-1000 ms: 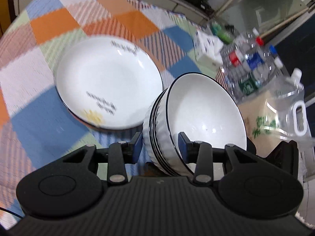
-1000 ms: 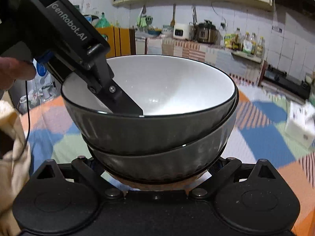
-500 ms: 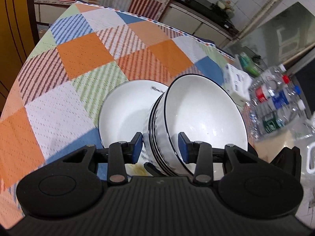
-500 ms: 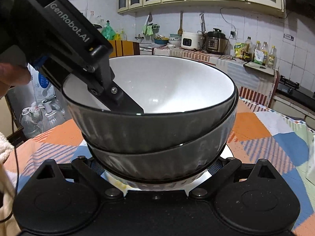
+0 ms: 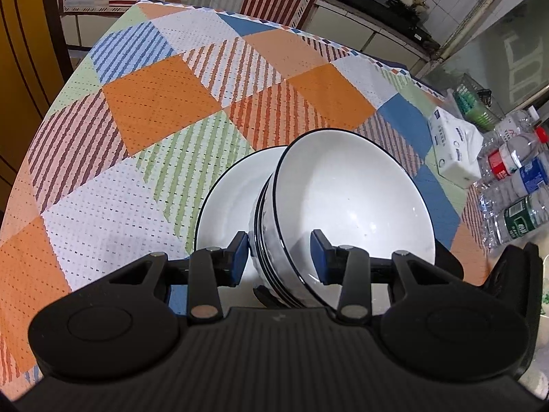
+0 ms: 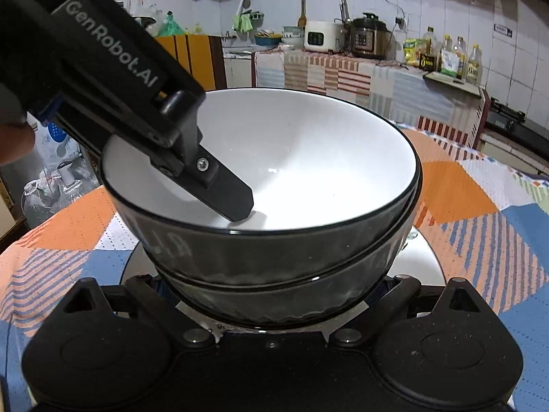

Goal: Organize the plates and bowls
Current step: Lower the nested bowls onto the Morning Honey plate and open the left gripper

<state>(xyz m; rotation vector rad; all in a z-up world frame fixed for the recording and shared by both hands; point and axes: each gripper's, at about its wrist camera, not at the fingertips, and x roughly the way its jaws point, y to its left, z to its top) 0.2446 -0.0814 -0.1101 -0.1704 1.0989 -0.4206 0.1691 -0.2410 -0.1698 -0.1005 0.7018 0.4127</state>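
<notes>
Two nested white bowls with black rims (image 5: 346, 199) hang tilted between both grippers. My left gripper (image 5: 279, 259) is shut on the stack's near wall, one blue pad outside and one inside. In the right wrist view its inner finger (image 6: 226, 195) reaches down into the top bowl (image 6: 308, 158). My right gripper (image 6: 271, 295) is shut on the lower bowl, and its pads are mostly hidden at the bowl's sides. A white plate (image 5: 230, 202) lies on the checked tablecloth (image 5: 154, 103) right under the stack, its rim (image 6: 425, 257) showing below. Contact between bowls and plate cannot be told.
A white tissue pack (image 5: 453, 144) and several plastic bottles (image 5: 514, 185) sit at the table's right edge. A person's hand (image 6: 13, 137) holds the left gripper. Behind the table stands a kitchen counter with a rice cooker (image 6: 370, 37) and oil bottles (image 6: 446, 58).
Both grippers have carried the bowl stack across the table. The plate, earlier off to the left of the bowls, now lies directly beneath them. Neither grip has altered.
</notes>
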